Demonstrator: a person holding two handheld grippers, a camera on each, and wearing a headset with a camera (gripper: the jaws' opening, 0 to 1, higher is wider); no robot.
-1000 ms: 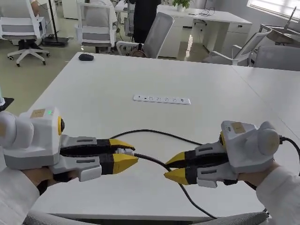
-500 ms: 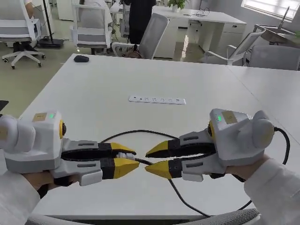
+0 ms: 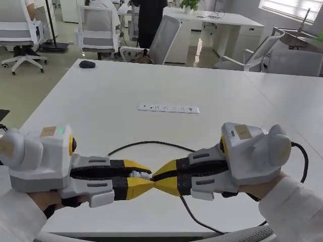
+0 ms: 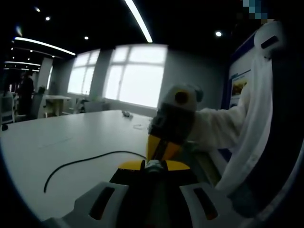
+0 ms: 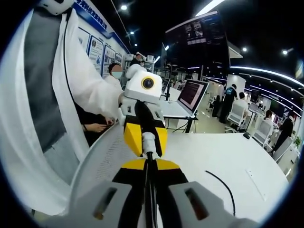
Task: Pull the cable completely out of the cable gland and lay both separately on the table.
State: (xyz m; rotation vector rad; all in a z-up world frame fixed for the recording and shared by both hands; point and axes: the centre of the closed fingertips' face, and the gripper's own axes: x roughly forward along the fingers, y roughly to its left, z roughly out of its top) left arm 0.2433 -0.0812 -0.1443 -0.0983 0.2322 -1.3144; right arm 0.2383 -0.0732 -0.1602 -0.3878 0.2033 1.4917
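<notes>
**Head view.** The camera is sitting above the near edge of the white table point(image 3: 212, 85) and looking forward and down. The left gripper point(image 3: 147, 177) and right gripper point(image 3: 157, 180) are lying close beneath it, low in the frame, with the office stretching away behind.

**Left gripper view.** The camera is riding low behind its own jaws and facing the right gripper point(image 4: 159, 151) at very short range, with windows beyond.

**Right gripper view.** The camera is pointing the opposite way and meeting the left gripper point(image 5: 147, 146) just as closely.

**Shared ground.** The two gripper views are staring at each other. All three views are taking in the cable gland point(image 3: 140, 176), the black cable point(image 3: 146, 143) and the tabletop.
</notes>
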